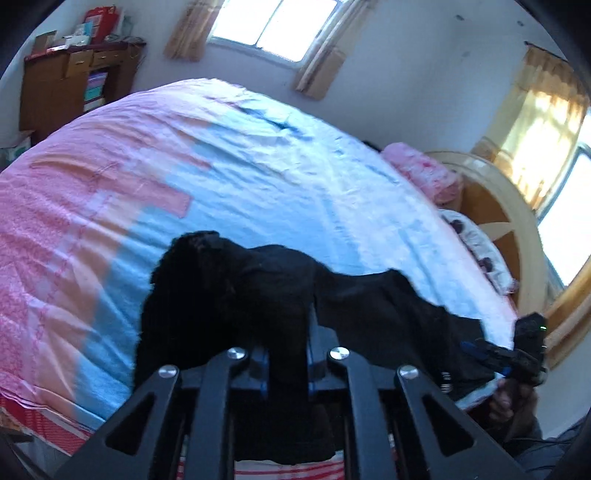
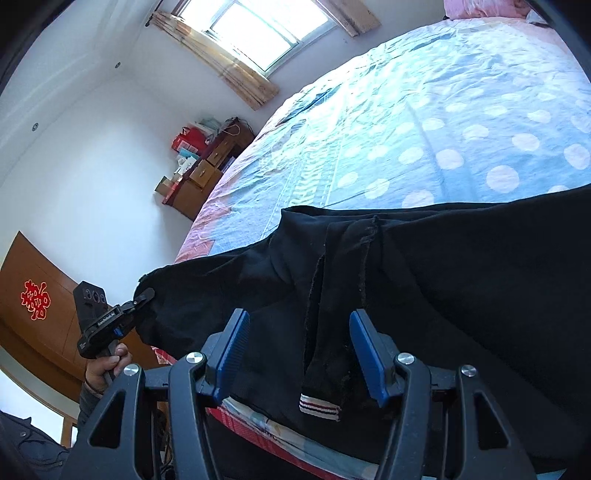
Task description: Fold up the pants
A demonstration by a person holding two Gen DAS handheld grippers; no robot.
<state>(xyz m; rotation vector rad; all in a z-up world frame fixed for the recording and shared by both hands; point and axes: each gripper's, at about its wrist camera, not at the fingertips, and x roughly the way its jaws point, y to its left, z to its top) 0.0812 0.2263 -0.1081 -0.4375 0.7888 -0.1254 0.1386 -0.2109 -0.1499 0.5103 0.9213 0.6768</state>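
Pants (image 2: pixel 424 295), black, lie along the near edge of the bed (image 2: pixel 406 129), partly lifted off its blue and pink cover. Our left hand-held gripper (image 1: pixel 286 354) is closed narrow on a bunch of the black cloth, which rises between its fingers and hangs over them. Our right hand-held gripper (image 2: pixel 299 354) stands about half open, its blue pads (image 2: pixel 364 350) on either side of a dark strip with a striped cuff (image 2: pixel 319 406); they do not press on it. A window (image 1: pixel 273 26) is in the far wall
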